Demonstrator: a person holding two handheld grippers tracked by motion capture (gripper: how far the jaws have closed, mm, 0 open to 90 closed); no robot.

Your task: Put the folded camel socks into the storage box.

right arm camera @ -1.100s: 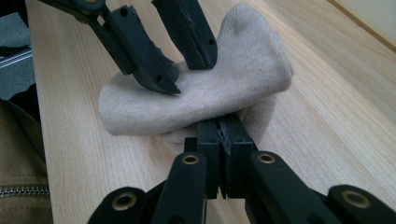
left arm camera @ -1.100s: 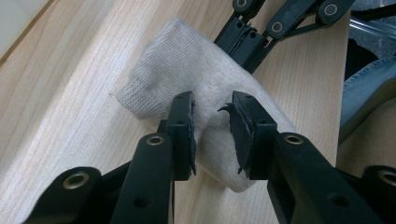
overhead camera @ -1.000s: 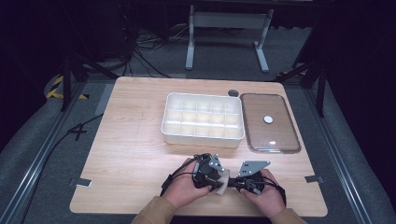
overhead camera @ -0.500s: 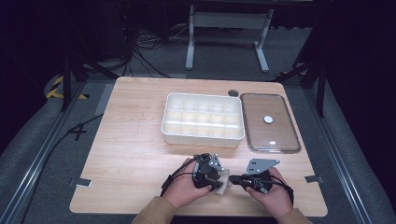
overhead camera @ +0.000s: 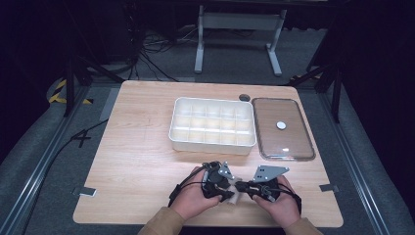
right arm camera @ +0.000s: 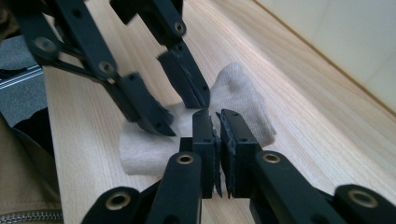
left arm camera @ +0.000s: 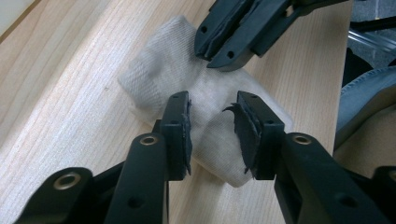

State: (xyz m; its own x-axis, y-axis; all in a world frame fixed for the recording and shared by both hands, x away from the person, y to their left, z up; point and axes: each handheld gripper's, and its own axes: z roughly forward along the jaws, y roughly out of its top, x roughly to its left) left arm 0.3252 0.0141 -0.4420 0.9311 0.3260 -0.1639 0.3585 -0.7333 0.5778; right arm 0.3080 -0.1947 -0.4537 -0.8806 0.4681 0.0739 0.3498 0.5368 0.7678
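One pale wooden tabletop (overhead camera: 142,147) carries one white divided tray (overhead camera: 213,125), one clear lid with a white knob (overhead camera: 283,128) just to the right of the tray, and one small off-white woven cloth (overhead camera: 235,197) near the lower edge of the high view. A small dark round spot (overhead camera: 244,97) sits on the tabletop above the tray's upper right corner. Two hands come up from the bottom of the high view, each holding one set of tongs. No brand, label or writing can be read anywhere.

The cloth (left arm camera: 187,88) lies crumpled on the wood between the two hands, well below the tray. In the left gripper view the left tongs (left arm camera: 212,128) stand apart, one jaw on each side of a fold of the cloth, with the fabric showing in the gap between them; whether the pads touch it I cannot tell. The right tongs (left arm camera: 219,53) reach in from the upper middle of that frame, their tips down on the cloth's far part.

In the right gripper view the right tongs (right arm camera: 217,137) are drawn nearly together, only a thin slit between the pads, right at the edge of the cloth (right arm camera: 233,100); whether fabric is pinched there cannot be told. The left tongs (right arm camera: 180,109) come in from the upper left of that frame, jaws spread over the cloth.
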